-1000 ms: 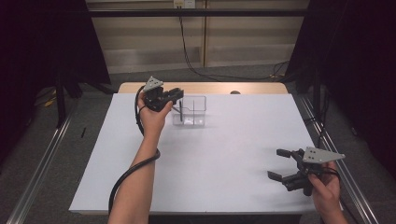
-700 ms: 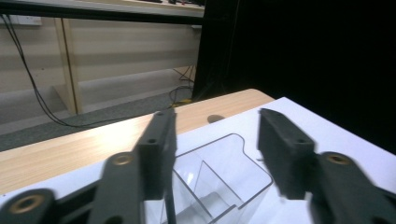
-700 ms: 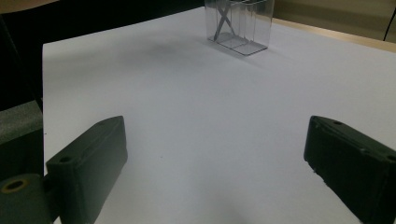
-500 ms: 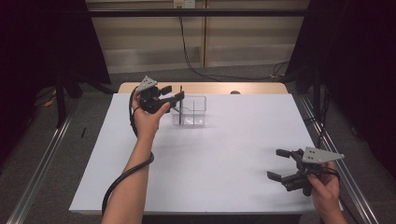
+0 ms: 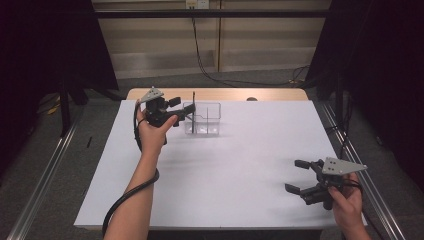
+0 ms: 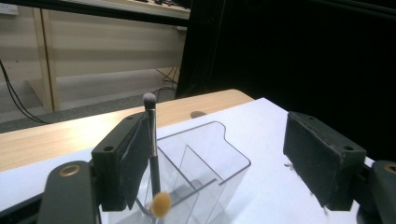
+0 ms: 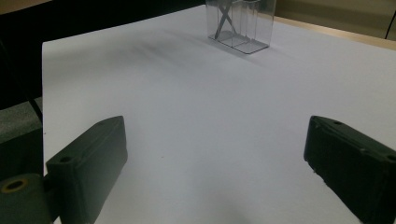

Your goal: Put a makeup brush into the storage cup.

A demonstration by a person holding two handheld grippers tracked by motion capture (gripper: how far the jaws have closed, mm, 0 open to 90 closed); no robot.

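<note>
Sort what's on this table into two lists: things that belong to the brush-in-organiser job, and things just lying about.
Part of the job:
- makeup brush, standing in the organiser
- clear organiser with compartments
- left gripper, jaws just opened, brush beside one pad, not pressed

Just lying about:
- right gripper, open, idle over the white table cover
- small dark spot on the wooden edge, too small to identify

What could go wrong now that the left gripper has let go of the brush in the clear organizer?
The left gripper has just been opening, and the brush stands in the clear organizer right beside one pad. Pulling back sideways could catch the handle and lift or tip the brush out. The organizer looks light; a nudge from the jaws might slide or topple it. The brush leans, so it may shift by itself.
</note>
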